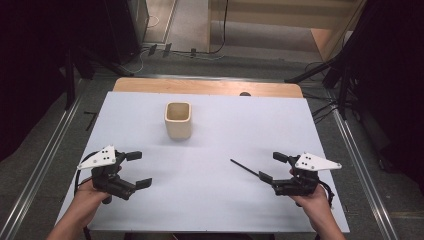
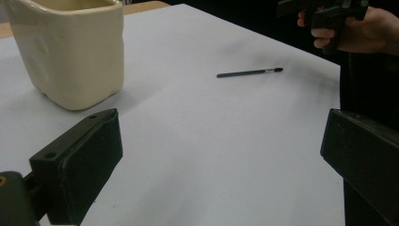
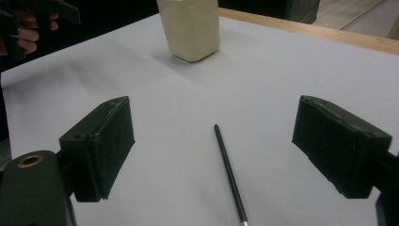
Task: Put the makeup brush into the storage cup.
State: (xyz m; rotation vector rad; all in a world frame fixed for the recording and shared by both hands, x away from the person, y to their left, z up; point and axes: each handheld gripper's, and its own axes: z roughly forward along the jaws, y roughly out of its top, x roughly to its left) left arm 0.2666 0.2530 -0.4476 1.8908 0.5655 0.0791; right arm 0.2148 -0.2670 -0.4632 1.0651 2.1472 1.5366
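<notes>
The right hand-held gripper (image 1: 270, 166) sits low near the right front corner of the surface (image 1: 215, 200), its jaws spread wide and holding nothing. The thin black stick (image 3: 229, 172) lies flat between them in the right gripper view, touching neither pad. That placement looks deliberate: the jaws straddle the stick so that closing would pinch it across its width. The stick lies slantwise, one end under the gripper and the other pointing toward the middle of the surface.

The left hand-held gripper (image 1: 139, 170) rests near the left front corner, also fully open and empty, well apart from the stick; it seems to be waiting rather than working.

A cream, square-mouthed cup (image 1: 178, 120) stands upright toward the far edge, a little left of the middle, its opening up. It is likely where the stick is meant to go.

Nothing lies between the stick and the cup; the white sheet is bare there. The stick's flatness is the probable difficulty, since the pads must reach down to the surface to catch it.
</notes>
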